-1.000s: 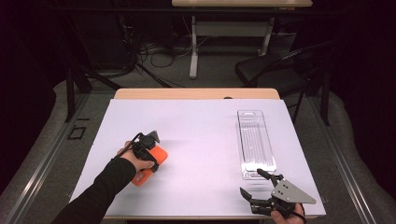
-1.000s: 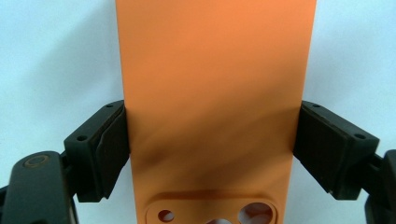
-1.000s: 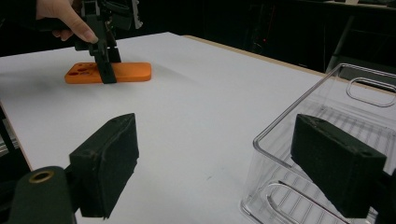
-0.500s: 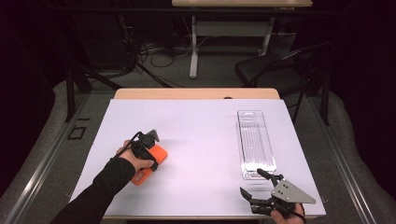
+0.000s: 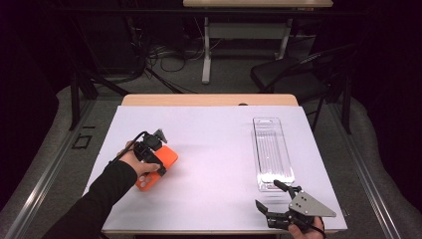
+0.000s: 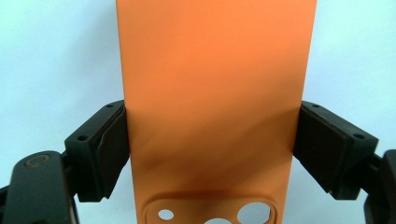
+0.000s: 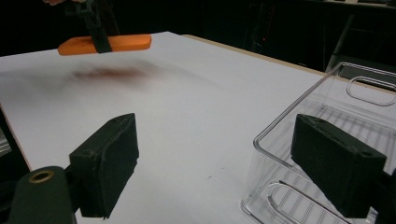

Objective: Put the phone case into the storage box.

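My left tongs (image 6: 210,154): clamped on the two long edges of the orange phone case (image 6: 215,93), held above the desk (image 5: 209,144).
My right tongs (image 7: 224,163): apart, gripping nothing, near the clear tray (image 5: 271,149).

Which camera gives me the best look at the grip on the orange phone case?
The left gripper view: the orange phone case stands between both pads, clamped at its edges. The high view shows it partly covered by the left gripper. The right gripper view shows it far off, edge-on above the table.

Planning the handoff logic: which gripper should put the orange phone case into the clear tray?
Left. The left gripper already clamps the orange phone case, lifted off the table. The right gripper sits open by the clear tray.
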`<state>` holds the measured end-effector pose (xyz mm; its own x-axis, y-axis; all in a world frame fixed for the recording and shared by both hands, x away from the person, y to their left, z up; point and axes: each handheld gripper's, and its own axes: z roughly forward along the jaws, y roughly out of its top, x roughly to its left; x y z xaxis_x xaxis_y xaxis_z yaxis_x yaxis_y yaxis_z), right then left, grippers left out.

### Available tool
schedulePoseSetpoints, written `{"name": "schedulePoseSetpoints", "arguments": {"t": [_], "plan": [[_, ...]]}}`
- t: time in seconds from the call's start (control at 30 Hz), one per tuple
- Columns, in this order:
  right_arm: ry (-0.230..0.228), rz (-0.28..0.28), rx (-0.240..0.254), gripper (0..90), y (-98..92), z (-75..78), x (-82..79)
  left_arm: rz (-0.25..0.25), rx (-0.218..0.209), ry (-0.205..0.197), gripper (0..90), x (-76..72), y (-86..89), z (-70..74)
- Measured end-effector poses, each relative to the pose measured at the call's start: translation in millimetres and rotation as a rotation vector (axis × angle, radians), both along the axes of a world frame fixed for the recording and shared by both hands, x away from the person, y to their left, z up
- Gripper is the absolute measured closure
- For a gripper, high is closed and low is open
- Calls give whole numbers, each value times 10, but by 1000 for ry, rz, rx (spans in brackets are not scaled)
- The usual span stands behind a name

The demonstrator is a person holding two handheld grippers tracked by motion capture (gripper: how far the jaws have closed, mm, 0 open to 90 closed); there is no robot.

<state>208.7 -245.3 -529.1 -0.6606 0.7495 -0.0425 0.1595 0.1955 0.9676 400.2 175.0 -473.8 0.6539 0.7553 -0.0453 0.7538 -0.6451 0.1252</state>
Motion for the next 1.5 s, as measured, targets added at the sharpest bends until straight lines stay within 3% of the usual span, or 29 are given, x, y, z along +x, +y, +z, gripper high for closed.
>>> {"name": "schedulePoseSetpoints", "arguments": {"t": [0.27,0.5,0.7,0.9,1.07,1.27,1.5], "plan": [[0,-4,1,146,-3,-3,2,-16,-35,-34,164,-2,21,287],[-2,-8,-5,146,4,0,4,-52,-45,-54,164,-26,-12,414],[-2,-16,1,145,6,15,18,-73,-83,-81,164,-26,-76,542],[4,-26,16,145,1,94,54,-101,-92,-81,164,-6,-174,568],[26,-19,-15,146,18,190,126,-126,-87,-78,164,13,-259,571],[55,-6,-98,147,158,315,342,-149,-86,-81,164,11,-362,626],[6,10,-129,148,361,502,510,-178,-81,-81,164,30,-467,683]]}}
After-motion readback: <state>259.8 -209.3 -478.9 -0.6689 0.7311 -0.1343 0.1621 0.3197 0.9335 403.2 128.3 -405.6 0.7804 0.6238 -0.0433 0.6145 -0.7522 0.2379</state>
